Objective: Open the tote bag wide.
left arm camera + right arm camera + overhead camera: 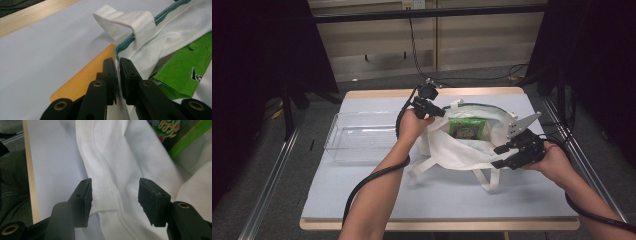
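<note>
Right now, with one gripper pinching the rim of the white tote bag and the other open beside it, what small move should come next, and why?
Probably close the right gripper on the fold of the white tote bag lying between its open jaws. The left gripper already pinches the green-trimmed rim, and the green packet lies in the mouth, so a second grip would hold the bag open.

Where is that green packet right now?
In the high view the green packet lies inside the open mouth of the white tote bag, right of the table's middle, between the left gripper and the right gripper.
</note>
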